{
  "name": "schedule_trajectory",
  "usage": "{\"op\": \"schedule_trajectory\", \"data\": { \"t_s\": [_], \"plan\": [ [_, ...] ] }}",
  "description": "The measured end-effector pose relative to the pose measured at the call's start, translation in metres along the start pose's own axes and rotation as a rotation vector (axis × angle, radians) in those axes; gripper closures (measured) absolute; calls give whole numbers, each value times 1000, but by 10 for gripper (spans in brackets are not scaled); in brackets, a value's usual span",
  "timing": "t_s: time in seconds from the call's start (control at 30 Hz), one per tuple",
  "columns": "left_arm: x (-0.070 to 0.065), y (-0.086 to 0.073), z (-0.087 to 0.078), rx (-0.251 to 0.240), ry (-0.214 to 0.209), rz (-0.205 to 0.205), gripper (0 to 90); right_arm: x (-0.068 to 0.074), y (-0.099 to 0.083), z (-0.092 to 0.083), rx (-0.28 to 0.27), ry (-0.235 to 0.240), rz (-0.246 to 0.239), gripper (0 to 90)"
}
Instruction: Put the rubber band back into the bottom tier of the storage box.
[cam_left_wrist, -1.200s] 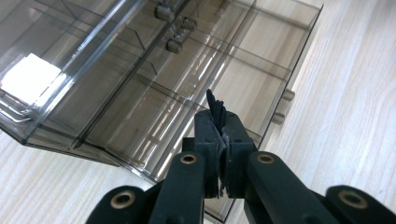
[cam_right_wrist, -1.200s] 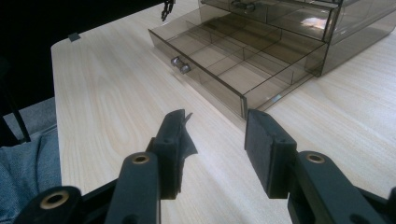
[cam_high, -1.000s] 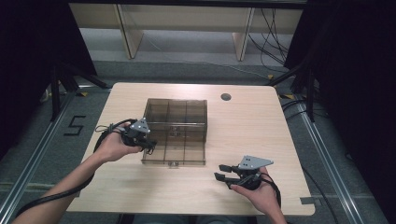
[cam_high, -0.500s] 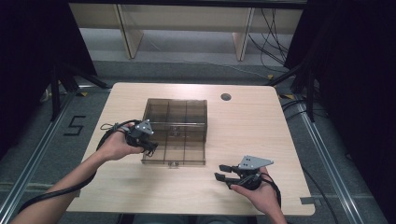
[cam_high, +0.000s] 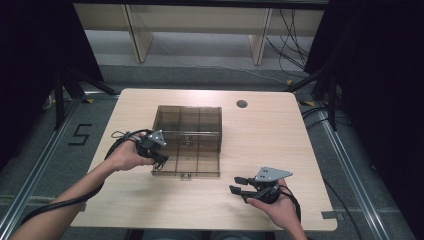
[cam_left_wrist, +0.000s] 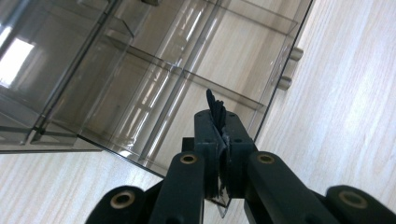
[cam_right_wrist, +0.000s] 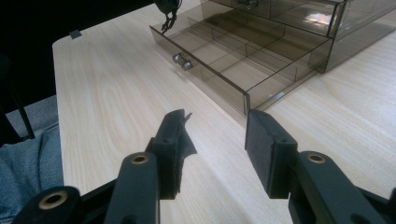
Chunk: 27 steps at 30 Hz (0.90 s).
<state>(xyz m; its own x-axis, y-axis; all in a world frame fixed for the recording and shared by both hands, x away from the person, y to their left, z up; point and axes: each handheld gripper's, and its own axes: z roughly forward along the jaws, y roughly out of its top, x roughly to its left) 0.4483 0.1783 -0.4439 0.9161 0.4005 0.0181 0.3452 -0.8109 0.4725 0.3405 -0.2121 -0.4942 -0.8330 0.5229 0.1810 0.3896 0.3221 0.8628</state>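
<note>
- The left gripper view is showing the left gripper (cam_left_wrist: 218, 135) with jaws pinching the thin clear side wall of the smoky plastic drawer (cam_left_wrist: 187, 88); from the high view that grip (cam_high: 159, 152) is hard to make out
- The right gripper view is revealing the drawer's two small knobs (cam_right_wrist: 182, 61)
- The drawer is sitting pulled out of its organiser box (cam_high: 187, 120) mid-table
- The right gripper (cam_high: 241, 184) is resting near the table's front edge, jaws spread, nothing between them, well apart from the drawer

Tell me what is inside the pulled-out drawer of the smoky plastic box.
The drawer shows clear dividers and bare compartments with the table showing through its bottom. Its rear part sits under the box top, tinted, so contents there are harder to judge.
</note>
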Motion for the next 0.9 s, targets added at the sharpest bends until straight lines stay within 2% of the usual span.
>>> {"op": "schedule_trajectory", "data": {
  "t_s": [0.1,0.17,0.23,0.33,0.37,0.43,0.47,0.6,0.63,0.73,0.77,0.8,0.9],
  "plan": [
    [1,0,2,16,-11,3,867,0,0,0,2,2,8,587],
    [1,0,3,31,-21,-7,867,-1,0,1,-9,-1,-15,587],
    [2,1,4,39,-25,-9,867,1,1,2,-4,11,9,587],
    [2,1,6,58,-30,0,867,1,1,2,-4,13,10,587],
    [3,2,6,63,-30,15,867,2,0,1,1,15,19,587],
    [3,3,7,74,-33,22,867,0,1,1,-1,1,-12,587],
    [2,3,8,72,-35,2,867,0,0,1,-5,3,1,587],
    [1,4,11,99,-37,11,867,0,1,1,-8,1,-8,587],
    [1,5,11,97,-38,8,867,2,1,1,4,6,25,587],
    [0,6,13,110,-45,16,867,2,0,1,6,11,31,587],
    [-1,7,14,116,-45,17,867,2,0,1,7,11,30,587],
    [-1,7,14,125,-48,22,867,1,1,1,-4,4,8,587],
    [-1,8,16,132,-53,22,867,1,1,1,-3,6,12,587]
  ]
}}
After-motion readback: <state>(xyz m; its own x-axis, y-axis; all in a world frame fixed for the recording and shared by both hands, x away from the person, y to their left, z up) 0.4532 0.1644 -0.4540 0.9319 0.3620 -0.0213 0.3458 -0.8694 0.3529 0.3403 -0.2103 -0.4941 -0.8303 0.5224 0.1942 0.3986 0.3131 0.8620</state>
